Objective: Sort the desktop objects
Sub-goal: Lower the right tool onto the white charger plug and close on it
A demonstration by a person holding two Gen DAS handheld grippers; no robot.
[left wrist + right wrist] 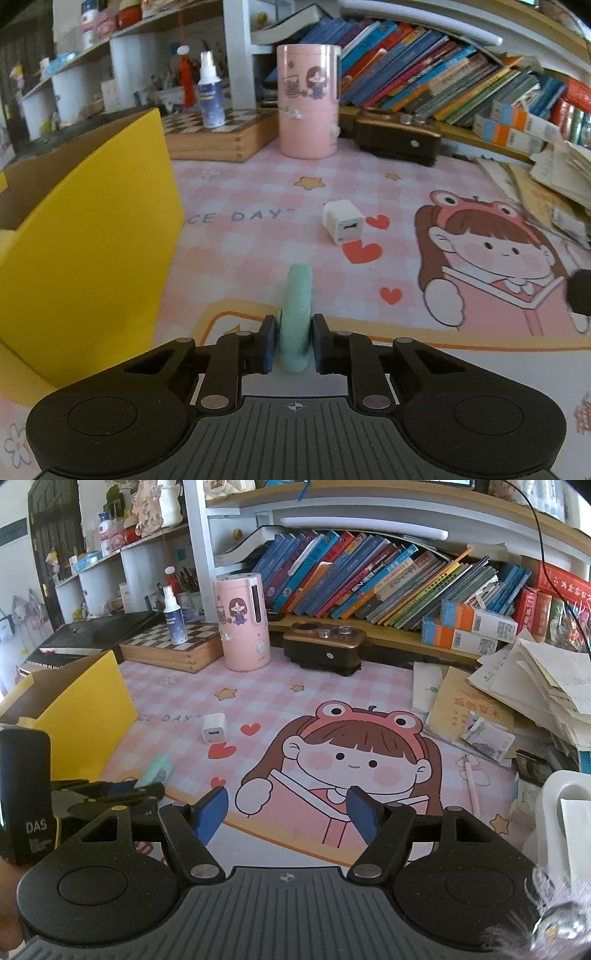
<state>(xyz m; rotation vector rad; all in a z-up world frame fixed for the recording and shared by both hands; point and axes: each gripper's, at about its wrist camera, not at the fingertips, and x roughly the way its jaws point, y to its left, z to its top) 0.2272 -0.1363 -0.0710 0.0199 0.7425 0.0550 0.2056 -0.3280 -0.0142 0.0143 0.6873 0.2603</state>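
My left gripper (293,341) is shut on a mint green flat object (296,314), held edge-up just above the pink cartoon desk mat (258,236). The same green object (155,770) and the left gripper (122,794) show at the left of the right wrist view. A white charger cube (343,220) lies on the mat ahead of the left gripper; it also shows in the right wrist view (214,728). A yellow cardboard box (85,236), open at the top, stands to the left (85,705). My right gripper (288,812) is open and empty above the mat's cartoon girl.
A pink cylindrical humidifier (243,620), a wooden chessboard box (173,646) with a spray bottle (173,616) on it and a dark brown device (325,646) stand at the back. Books (369,579) fill the shelf behind. Loose papers and envelopes (517,694) pile at right.
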